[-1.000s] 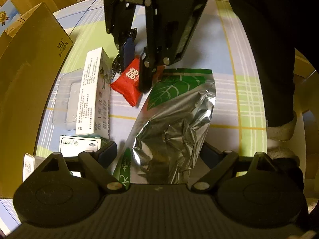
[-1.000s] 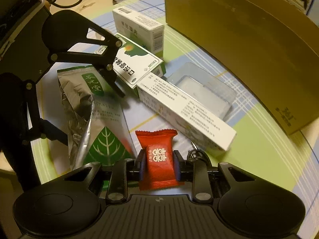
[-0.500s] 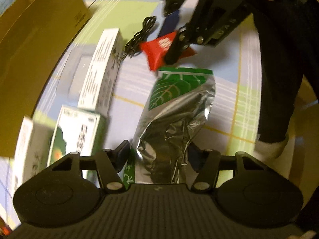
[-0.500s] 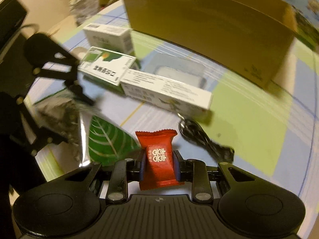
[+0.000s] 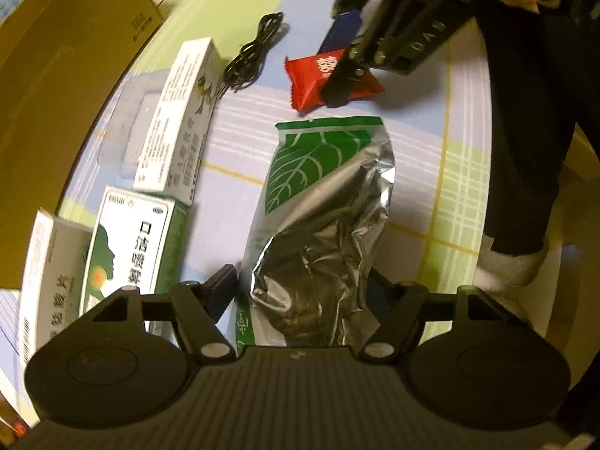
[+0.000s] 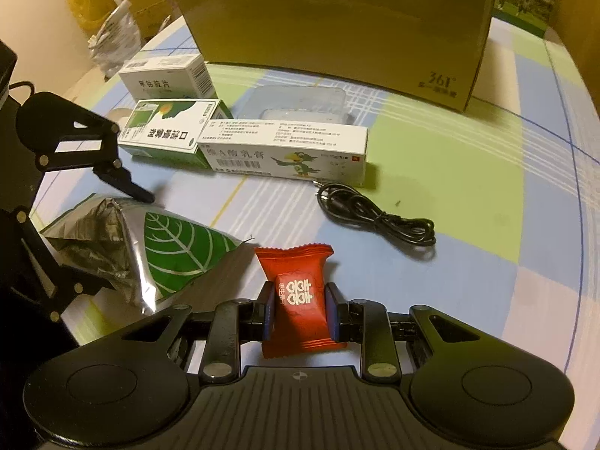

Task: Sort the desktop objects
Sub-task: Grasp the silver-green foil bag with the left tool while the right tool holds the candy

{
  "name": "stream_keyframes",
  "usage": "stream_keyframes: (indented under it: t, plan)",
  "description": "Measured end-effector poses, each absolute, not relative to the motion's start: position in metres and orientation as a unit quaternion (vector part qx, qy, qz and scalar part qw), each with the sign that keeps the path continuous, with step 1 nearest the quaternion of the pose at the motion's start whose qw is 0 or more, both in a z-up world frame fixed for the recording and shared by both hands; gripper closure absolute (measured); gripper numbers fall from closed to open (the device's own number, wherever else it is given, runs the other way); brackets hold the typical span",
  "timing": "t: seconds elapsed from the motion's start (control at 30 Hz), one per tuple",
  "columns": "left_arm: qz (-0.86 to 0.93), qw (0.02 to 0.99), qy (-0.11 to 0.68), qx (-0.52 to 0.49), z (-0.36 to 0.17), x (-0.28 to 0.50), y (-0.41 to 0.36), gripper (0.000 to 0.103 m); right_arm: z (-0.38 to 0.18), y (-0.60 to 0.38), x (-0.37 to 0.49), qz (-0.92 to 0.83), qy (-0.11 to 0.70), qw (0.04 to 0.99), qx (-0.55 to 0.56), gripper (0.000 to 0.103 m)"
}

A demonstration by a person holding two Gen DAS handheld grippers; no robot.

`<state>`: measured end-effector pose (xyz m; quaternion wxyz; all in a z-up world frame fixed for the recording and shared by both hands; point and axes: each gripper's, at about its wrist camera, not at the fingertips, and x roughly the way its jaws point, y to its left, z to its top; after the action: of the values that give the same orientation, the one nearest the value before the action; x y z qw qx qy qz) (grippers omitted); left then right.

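A silver foil pouch (image 5: 322,232) with a green leaf print lies on the checked tablecloth, its crumpled silver end between my left gripper's (image 5: 303,285) jaws, which are shut on it. From the right wrist view the same pouch (image 6: 176,247) bunches up inside the left gripper (image 6: 112,240). My right gripper (image 6: 300,300) is shut on a red candy packet (image 6: 296,281) and holds it just above the cloth. In the left wrist view the red packet (image 5: 307,82) hangs in the right gripper (image 5: 337,82), just beyond the pouch's green top.
A coiled black cable (image 6: 375,217), a long white box (image 6: 285,150), a green-and-white box (image 6: 168,131), a small white box (image 6: 165,78) and a clear plastic case (image 6: 303,105) lie before a tall cardboard box (image 6: 337,30). A dark blue item (image 5: 341,33) and a person's leg (image 5: 525,150) are at right.
My left jaws have narrowed onto the pouch. The right gripper has carried the red packet up and away from the long white box and the cable.
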<state>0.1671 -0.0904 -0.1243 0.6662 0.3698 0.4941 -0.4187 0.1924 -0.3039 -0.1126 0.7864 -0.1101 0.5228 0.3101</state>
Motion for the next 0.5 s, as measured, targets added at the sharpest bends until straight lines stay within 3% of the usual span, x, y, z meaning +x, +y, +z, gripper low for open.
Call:
stream_keyframes:
  t: [0.13, 0.5]
  plan:
    - [-0.393, 0.686, 0.506, 0.344, -0.121, 0.17, -0.088, 0.051, -0.112, -0.302, 0.187, 0.287, 0.517, 0.8, -0.107, 0.079]
    - [-0.308, 0.744, 0.548, 0.227, -0.102, 0.169, -0.072, 0.055, -0.093, -0.305, 0.159, 0.259, 0.505, 0.822, -0.043, 0.08]
